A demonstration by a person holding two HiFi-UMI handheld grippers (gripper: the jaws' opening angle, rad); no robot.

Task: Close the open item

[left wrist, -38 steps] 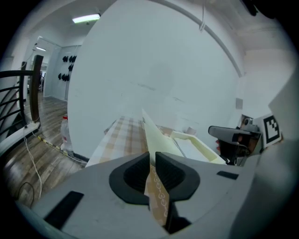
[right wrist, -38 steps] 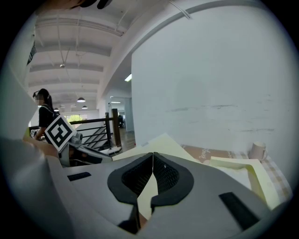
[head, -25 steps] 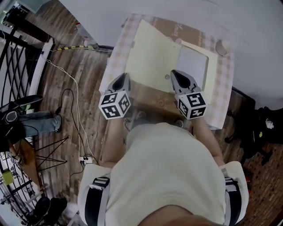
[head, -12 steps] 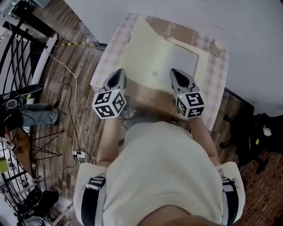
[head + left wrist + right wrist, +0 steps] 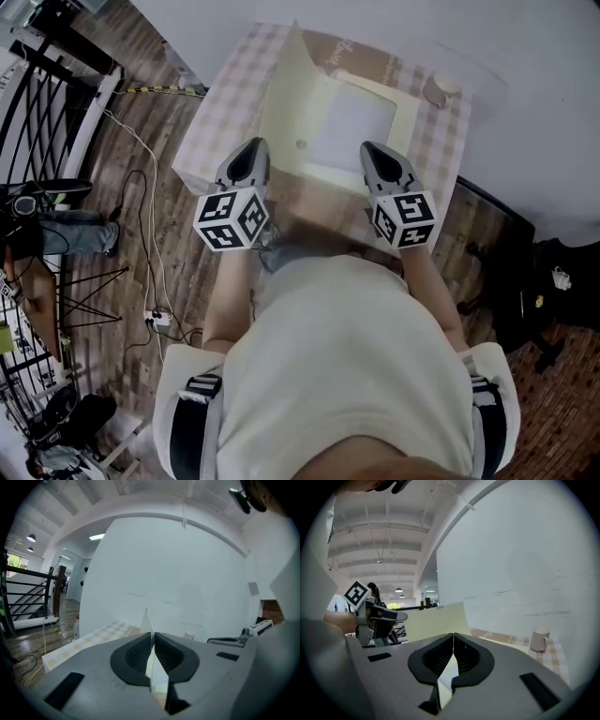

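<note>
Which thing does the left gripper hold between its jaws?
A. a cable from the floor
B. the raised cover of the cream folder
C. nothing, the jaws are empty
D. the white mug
B. The left gripper has its jaws shut on a thin cream sheet, and the head view shows this cover standing up from the cream folder.

1. Left gripper: held ahead of the torso, pointing forward and slightly down. Jaws closed on the upright folder cover, seen edge-on between them.
2. Right gripper: alongside the left, well apart from it, same pitch. Jaws pressed together.
3. Left forearm and right forearm: extended forward.
</note>
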